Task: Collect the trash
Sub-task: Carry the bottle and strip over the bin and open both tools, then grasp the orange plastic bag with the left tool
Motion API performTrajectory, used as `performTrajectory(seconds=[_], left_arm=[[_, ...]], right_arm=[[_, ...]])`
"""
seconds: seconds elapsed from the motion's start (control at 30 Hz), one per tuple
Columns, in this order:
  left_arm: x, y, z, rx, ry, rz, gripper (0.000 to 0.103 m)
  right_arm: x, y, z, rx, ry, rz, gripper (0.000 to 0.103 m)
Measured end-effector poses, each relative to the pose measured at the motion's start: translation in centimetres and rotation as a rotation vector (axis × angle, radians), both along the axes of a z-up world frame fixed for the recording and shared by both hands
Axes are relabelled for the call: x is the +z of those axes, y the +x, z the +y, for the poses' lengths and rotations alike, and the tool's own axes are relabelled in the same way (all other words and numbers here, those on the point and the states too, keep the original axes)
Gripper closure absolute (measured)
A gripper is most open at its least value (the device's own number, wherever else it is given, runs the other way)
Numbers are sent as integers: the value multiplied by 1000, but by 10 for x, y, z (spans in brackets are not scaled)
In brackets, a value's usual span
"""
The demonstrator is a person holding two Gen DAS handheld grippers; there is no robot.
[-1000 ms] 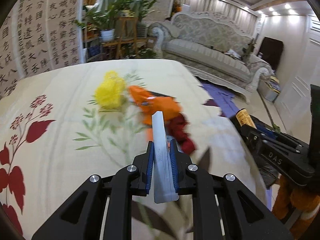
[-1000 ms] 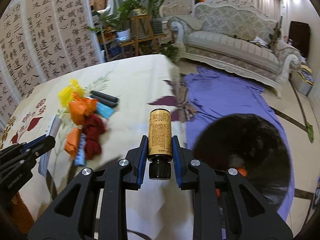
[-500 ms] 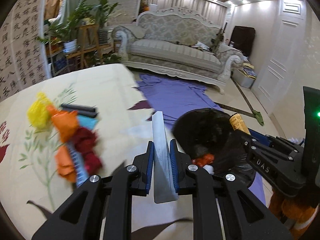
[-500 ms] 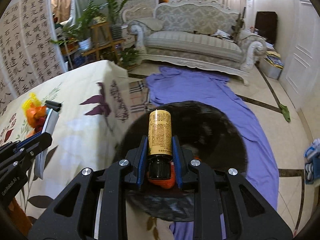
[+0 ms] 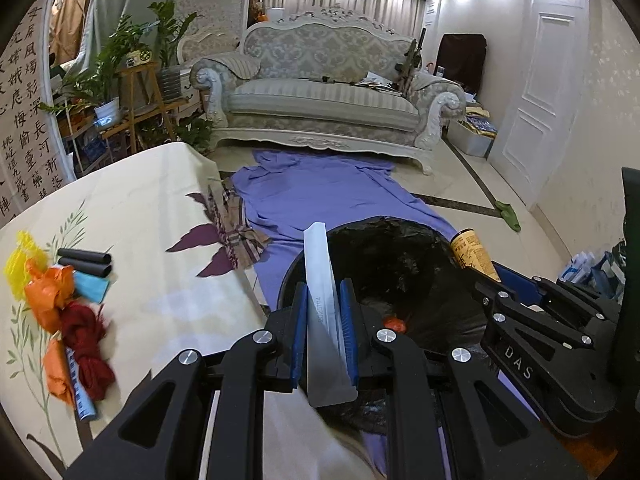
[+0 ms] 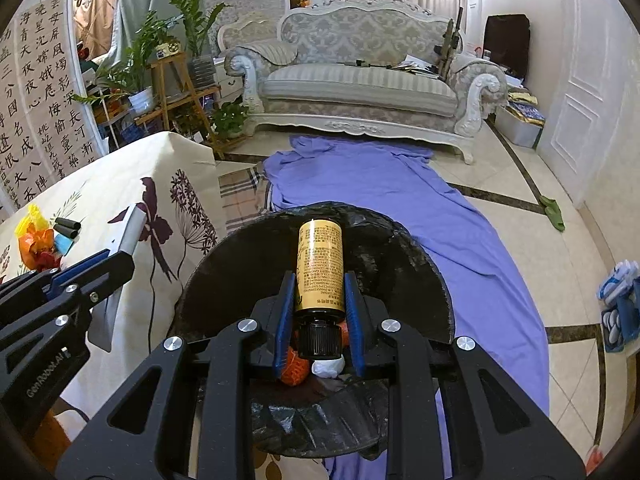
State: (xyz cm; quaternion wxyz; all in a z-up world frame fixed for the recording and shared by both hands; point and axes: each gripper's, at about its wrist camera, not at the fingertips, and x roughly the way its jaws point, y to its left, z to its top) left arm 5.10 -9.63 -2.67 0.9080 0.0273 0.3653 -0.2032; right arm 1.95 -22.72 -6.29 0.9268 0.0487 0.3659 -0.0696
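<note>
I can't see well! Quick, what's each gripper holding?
Left gripper: closed on a flat grey tube.
Right gripper: closed on a yellow bottle.

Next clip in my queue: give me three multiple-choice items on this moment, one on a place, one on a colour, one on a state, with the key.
1. Where is the bottle held by the right claw?
A. Over the black bag-lined bin
B. On the sofa
C. Among the scraps on the table

2. What colour is the cloth spread on the floor?
A. Green
B. Purple-blue
C. Red

3. What is the state of the left claw?
A. Wide open and empty
B. Out of view
C. Shut on a flat grey tube

Key:
1 A, the right wrist view shows the bottle framed by the bin's dark opening.
2 B, it lies purple-blue between the sofa and the bin.
3 C, the blue pads press both faces of the tube.
</note>
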Motion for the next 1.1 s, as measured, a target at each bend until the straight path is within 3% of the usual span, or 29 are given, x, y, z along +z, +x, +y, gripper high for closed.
performTrajectory(seconds=[0.17,0.23,0.33,0.37,0.57,0.6,0.8,1.1], left_arm=[[-4,8,-8,-4,14,-6,85],[-6,12,-8,0,27,-5,80],[-12,14,-9,18,42,11,59],[-12,14,-8,28,44,12,50],[-11,16,-3,62,46,16,33],[-10,15,-2,65,48,11,32],[-3,12,12,103,64,10,30],[12,9,69,252,99,-3,30]], right_arm=[[-4,6,-9,-13,23,0,80],[-8,8,-15,-21,34,5,79],[-12,11,-21,-43,46,4,72],[-13,11,-23,-56,48,1,65],[-12,11,-28,-82,40,-3,55],[-11,12,-27,-83,38,-7,51],[-5,11,-11,-53,49,-16,47],[3,24,44,83,56,-21,45]])
